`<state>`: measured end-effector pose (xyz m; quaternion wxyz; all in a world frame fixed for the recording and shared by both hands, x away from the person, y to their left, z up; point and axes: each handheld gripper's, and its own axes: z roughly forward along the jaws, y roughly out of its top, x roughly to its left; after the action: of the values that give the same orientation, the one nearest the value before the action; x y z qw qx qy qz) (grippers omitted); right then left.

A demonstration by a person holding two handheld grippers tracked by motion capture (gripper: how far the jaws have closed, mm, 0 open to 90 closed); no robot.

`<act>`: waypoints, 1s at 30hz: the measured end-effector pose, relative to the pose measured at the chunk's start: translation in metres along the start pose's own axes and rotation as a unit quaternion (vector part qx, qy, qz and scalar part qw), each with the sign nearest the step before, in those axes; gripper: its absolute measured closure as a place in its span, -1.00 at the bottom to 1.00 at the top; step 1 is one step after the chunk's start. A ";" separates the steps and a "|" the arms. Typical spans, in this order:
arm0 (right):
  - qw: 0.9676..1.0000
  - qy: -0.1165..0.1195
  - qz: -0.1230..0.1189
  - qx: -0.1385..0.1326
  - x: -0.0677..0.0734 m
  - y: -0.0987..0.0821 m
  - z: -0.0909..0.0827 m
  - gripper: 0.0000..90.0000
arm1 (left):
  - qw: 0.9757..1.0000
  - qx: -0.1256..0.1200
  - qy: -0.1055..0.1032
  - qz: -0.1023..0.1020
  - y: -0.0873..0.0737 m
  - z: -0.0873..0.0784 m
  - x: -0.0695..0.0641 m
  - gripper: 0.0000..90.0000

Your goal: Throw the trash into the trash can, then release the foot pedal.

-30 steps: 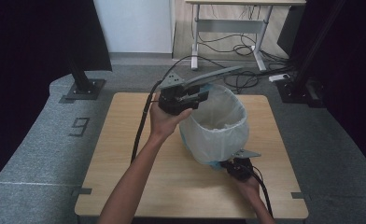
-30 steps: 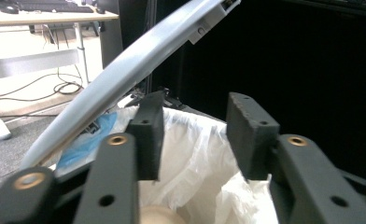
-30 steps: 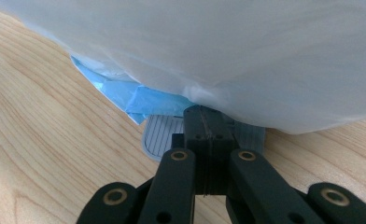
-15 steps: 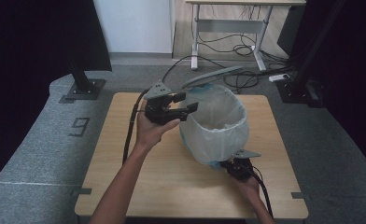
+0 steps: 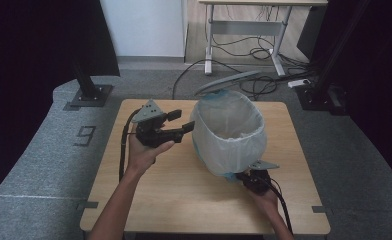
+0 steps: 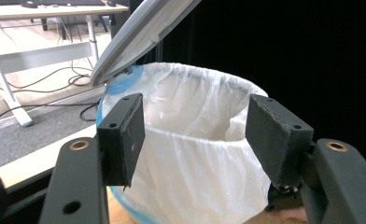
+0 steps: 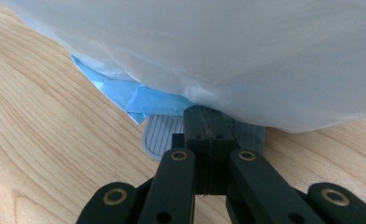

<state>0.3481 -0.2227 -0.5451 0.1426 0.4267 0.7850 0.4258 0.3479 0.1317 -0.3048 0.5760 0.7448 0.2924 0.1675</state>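
Note:
A pedal bin lined with a white plastic bag (image 5: 229, 132) stands on the wooden table (image 5: 184, 200), its grey lid (image 5: 226, 81) raised behind it. Blue plastic (image 7: 139, 98) shows under the bag at the foot. My right gripper (image 7: 204, 119) is shut, its tips resting on the ribbed grey pedal (image 7: 160, 135); it sits at the bin's near side (image 5: 244, 176). My left gripper (image 5: 181, 121) hovers left of the bin, apart from it. Its jaws have just been opening, and nothing is between them (image 6: 195, 135); they face the bag's rim (image 6: 181, 70).
Table edges lie near on every side, with grey floor mats (image 5: 39, 165) around them. Black stand bases sit at the back left (image 5: 89, 92) and back right (image 5: 324, 95). A white desk (image 5: 249, 20) with loose cables stands farther back.
My left gripper has drawn away from the bin's rim to the left and a little lower, and its jaws have spread. The right gripper has stayed on the pedal.

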 end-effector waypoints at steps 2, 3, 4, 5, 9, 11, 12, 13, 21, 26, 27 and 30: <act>1.000 0.000 0.000 0.000 0.000 0.000 0.000 0.99 | 1.000 0.000 0.002 0.001 -0.004 -0.005 0.000 -0.16; 1.000 0.000 0.000 0.000 0.000 0.000 0.000 0.99 | 1.000 0.001 0.004 0.002 -0.007 -0.007 0.001 -0.16; 1.000 0.000 0.000 0.000 0.000 0.000 0.000 0.99 | 1.000 0.003 0.005 0.001 -0.009 -0.008 0.001 -0.16; 1.000 0.000 0.000 0.000 0.000 0.000 0.000 0.99 | 1.000 0.005 0.007 0.001 -0.012 -0.010 0.001 -0.15; 1.000 0.001 0.001 0.000 0.000 0.000 0.000 0.99 | 1.000 0.013 0.017 0.000 -0.025 -0.016 0.004 -0.16; 1.000 0.001 0.000 0.000 0.000 0.000 0.000 0.99 | 1.000 0.018 0.022 0.002 -0.028 -0.018 0.005 -0.16; 1.000 0.001 0.000 0.000 0.000 0.000 0.000 0.99 | 1.000 0.018 0.022 0.002 -0.028 -0.018 0.005 -0.16; 1.000 0.001 0.000 -0.002 0.000 0.000 0.000 0.99 | 1.000 0.020 0.023 0.003 -0.030 -0.019 0.005 -0.17; 0.999 0.030 0.022 -0.011 -0.003 -0.002 -0.001 0.72 | 0.999 0.023 0.032 0.002 -0.043 -0.025 0.006 -0.17; 0.999 0.029 0.028 -0.024 -0.001 -0.001 -0.005 0.40 | 0.999 0.030 0.035 -0.004 -0.054 -0.026 0.009 -0.17; 0.999 0.030 0.029 -0.027 -0.001 -0.001 -0.006 0.37 | 0.999 0.032 0.036 -0.006 -0.057 -0.026 0.009 -0.17; 0.998 0.022 0.034 -0.046 0.001 0.001 -0.012 0.13 | 0.999 0.036 0.036 -0.012 -0.065 -0.026 0.012 -0.17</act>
<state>0.3416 -0.2282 -0.5372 0.1301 0.4368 0.7525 0.4755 0.3262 0.1696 -0.3604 0.5400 0.7546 0.3281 0.1769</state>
